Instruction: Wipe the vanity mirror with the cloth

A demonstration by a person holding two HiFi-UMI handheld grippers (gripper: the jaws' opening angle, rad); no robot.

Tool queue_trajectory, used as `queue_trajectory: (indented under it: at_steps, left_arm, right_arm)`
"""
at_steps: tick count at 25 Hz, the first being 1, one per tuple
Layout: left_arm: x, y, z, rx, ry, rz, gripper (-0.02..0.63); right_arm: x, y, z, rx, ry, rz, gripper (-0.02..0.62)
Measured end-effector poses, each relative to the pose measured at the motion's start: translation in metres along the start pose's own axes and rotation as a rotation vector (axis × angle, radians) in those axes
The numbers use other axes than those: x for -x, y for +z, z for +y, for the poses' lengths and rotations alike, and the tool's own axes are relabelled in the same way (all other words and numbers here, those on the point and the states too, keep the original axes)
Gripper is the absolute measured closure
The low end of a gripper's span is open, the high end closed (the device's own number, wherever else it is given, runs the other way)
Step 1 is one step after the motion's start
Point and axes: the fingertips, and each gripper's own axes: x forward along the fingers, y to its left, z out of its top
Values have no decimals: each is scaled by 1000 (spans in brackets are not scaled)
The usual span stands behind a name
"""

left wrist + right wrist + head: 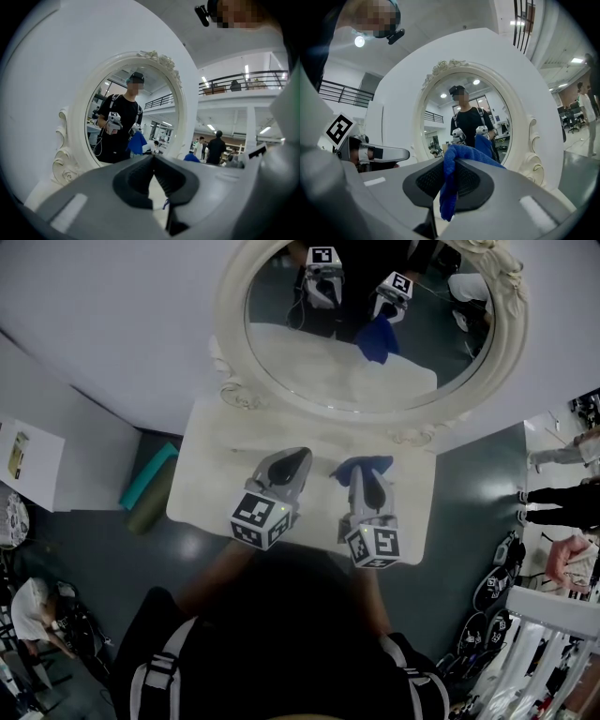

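Mirror (450,334) awaits wiping: right gripper (361,472) pinches the cloth (447,201) near it, left gripper (153,173) is pressed together, empty. Next, cloth probably must reach the mirror.

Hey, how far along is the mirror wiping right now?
Done: the blue cloth is picked up, clamped in the right gripper. In hand: both grippers hover above the vanity top, facing the mirror; the left gripper is shut, empty. Left: the wiping itself; the cloth isn't touching the glass.
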Motion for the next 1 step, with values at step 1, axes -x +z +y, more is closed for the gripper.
queue_trajectory:
  at_steps: [1]
  left_arm:
    - [0, 0, -1, 1, -1, 2, 600]
  right_arm:
    - [0, 0, 0, -2, 0, 0, 557]
